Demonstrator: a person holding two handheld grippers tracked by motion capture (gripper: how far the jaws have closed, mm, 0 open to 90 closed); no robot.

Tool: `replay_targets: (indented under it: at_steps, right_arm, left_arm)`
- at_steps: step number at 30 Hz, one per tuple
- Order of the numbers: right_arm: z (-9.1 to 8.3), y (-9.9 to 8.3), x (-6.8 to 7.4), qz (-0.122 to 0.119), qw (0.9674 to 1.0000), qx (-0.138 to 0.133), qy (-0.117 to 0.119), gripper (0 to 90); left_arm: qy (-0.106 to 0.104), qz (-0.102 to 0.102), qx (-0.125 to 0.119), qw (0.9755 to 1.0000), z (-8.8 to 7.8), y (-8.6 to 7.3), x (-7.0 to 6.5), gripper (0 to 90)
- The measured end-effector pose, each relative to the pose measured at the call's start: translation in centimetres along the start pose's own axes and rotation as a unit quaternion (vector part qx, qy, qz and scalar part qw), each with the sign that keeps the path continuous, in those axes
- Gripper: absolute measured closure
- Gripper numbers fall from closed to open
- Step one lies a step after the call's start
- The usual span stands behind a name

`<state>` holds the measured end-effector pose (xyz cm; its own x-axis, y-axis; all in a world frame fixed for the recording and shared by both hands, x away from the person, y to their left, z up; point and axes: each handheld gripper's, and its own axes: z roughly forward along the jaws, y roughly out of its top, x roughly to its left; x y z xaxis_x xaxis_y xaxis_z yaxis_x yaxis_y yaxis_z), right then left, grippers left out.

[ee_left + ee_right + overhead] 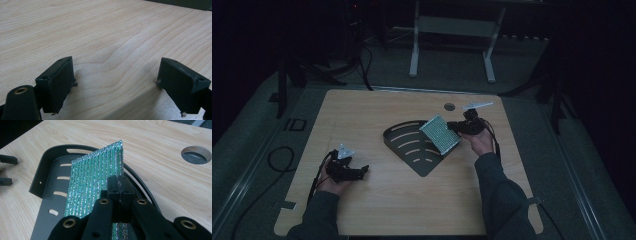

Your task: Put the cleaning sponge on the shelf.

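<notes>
Left gripper: nearest the person, resting low over bare wood at the table's near left; its jaws stand spread wide with nothing between them, as the left gripper view shows clearly.
Table: one light wooden top, with one round cable hole near its far edge.
Tray: one dark fan-shaped tray with curved slots, lying flat at mid-table, its point toward the person and its arc toward the far left.
Sponge: one flat rectangular scouring pad, glittery green and silver, held tilted over the tray's right edge; whether its low corner touches the tray I cannot tell.
Right gripper: farther off, at the tray's right side, jaws pressed together and pinching the sponge by its right-hand edge; in the right gripper view the pad rises ahead of the closed jaws.
Key relation: the sponge reaches from the right gripper leftward over the tray, its long axis running from far left to near right, so the tray floor lies directly below and just left of the grip.
Nearer hand: the right one, already on it; the left is well apart.
Likely next move: lowering the pad flat into the tray, by my judgement.
</notes>
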<state>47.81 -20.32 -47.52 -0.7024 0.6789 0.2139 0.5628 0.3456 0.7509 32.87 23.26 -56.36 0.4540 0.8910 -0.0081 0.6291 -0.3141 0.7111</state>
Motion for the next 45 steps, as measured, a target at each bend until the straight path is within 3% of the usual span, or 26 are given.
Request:
replay_targets:
  at_steps: [36,45]
  right_arm:
    - [2.1,0.3,0.4,-0.029,0.9989,0.029,-0.024,89.8]
    - [3.0,0.2,0.7,-0.047,0.9968,0.052,-0.039,89.8]
  left_arm:
    - [0.000,0.000,0.000,1.0000,0.0,0.0,0.0,14.2]
    - [0.000,0.000,0.000,1.0000,0.0,0.0,0.0,14.2]
